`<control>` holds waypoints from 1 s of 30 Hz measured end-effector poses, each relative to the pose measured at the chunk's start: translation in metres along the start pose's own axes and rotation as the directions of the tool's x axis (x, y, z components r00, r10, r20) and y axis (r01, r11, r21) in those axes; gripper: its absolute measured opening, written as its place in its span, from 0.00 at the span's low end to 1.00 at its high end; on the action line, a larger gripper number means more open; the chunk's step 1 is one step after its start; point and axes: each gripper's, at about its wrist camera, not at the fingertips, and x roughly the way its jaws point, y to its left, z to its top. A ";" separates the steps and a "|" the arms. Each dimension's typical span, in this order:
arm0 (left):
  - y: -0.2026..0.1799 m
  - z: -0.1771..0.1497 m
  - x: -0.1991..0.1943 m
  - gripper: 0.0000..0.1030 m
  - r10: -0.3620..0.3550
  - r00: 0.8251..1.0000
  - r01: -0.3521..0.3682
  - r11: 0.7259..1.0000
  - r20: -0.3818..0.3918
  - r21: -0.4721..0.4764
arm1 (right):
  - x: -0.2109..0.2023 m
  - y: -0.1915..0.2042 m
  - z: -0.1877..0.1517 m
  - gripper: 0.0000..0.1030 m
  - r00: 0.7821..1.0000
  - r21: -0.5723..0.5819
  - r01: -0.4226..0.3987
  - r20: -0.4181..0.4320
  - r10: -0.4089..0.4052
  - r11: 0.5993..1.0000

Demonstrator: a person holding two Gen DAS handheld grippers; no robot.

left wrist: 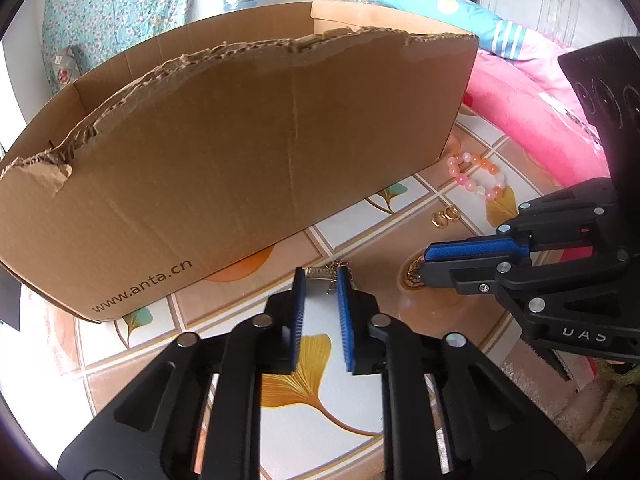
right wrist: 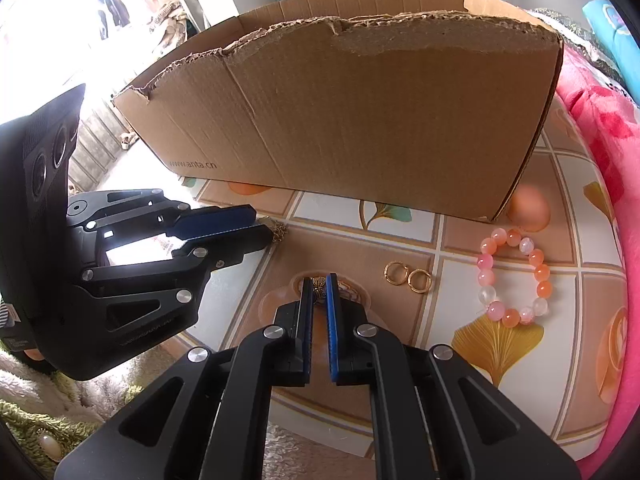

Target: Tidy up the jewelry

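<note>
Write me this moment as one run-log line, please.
left tongs: closed on chain piece by cardboard box | right tongs: closed on gold ornament | bead bracelet, two gold rings: loose on tablecloth

Surface [right wrist: 460, 236] covered in tile-pattern sheet with ginkgo leaf prints. Torn cardboard box [right wrist: 360, 120] stands on it at back, web address printed on front. Bead bracelet [right wrist: 514, 278], pink, orange and white, lies near box's right corner. Two gold rings [right wrist: 408, 276] lie side by side, touching, left of bracelet. Small metal chain piece [left wrist: 326, 274] lies just before box front. Pink blanket [right wrist: 600, 140] borders right edge.
</note>
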 end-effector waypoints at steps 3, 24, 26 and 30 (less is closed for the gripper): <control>0.000 0.001 0.001 0.07 -0.002 1.000 0.002 1.000 0.001 -0.002 | 0.000 0.000 0.000 0.06 1.000 0.000 0.000 0.000 0.000 1.000; 0.013 0.000 -0.008 0.24 -0.047 0.998 0.050 0.995 0.029 -0.088 | 0.001 0.000 0.001 0.06 1.000 -0.001 0.000 0.001 0.000 1.000; 0.014 0.002 -0.006 0.24 -0.054 0.998 0.057 0.994 0.033 -0.093 | 0.001 0.000 0.001 0.06 1.000 -0.001 0.000 0.001 0.000 1.000; 0.012 0.003 0.002 0.24 -0.052 0.999 0.053 0.995 0.014 -0.081 | 0.001 0.000 0.001 0.06 1.000 -0.001 -0.002 0.000 0.002 1.000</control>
